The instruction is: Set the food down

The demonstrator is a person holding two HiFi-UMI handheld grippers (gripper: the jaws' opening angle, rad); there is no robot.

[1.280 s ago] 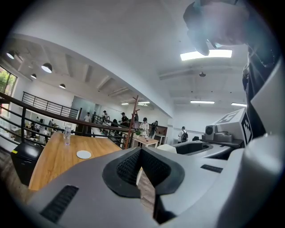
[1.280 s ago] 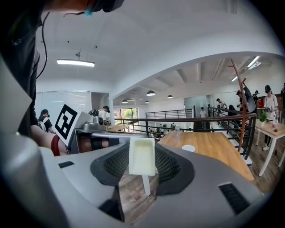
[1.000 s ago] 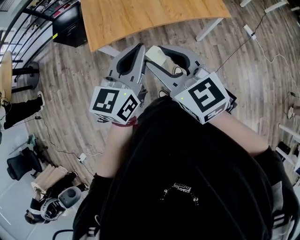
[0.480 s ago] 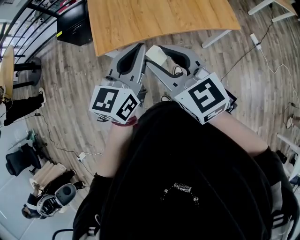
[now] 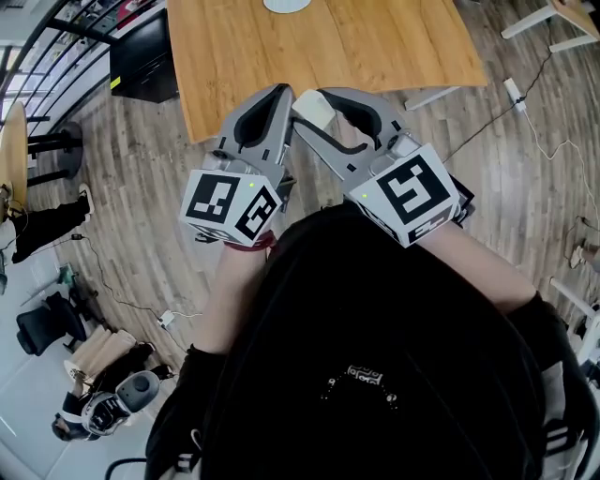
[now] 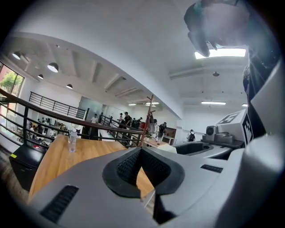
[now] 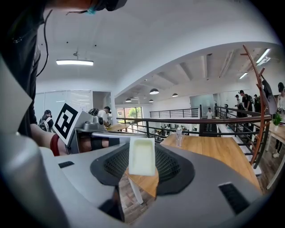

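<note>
The food [image 5: 315, 110] is a pale cream rectangular block, and my right gripper [image 5: 307, 101] is shut on it at the fingertips. In the right gripper view the food [image 7: 142, 160] stands upright between the dark pads of the right gripper [image 7: 141, 149]. My left gripper [image 5: 281, 96] is right beside it, shut with nothing between its jaws. In the left gripper view, the tips of the left gripper [image 6: 141, 150] meet. Both grippers hang over the near edge of the wooden table [image 5: 375, 47]. A white plate [image 5: 286, 5] lies on the table's far part, cut off by the frame's top.
A clear water bottle [image 7: 178, 136] stands on the table. A black cabinet [image 5: 141, 52] sits left of the table. A power strip [image 5: 514, 89] and cables lie on the wooden floor at right. Railings [image 7: 213, 120] and a coat stand [image 7: 258, 102] are beyond the table.
Both grippers have travelled together toward the table, which now lies closer beneath them. The white plate has come into view at the top. The hold on the food is unchanged.
</note>
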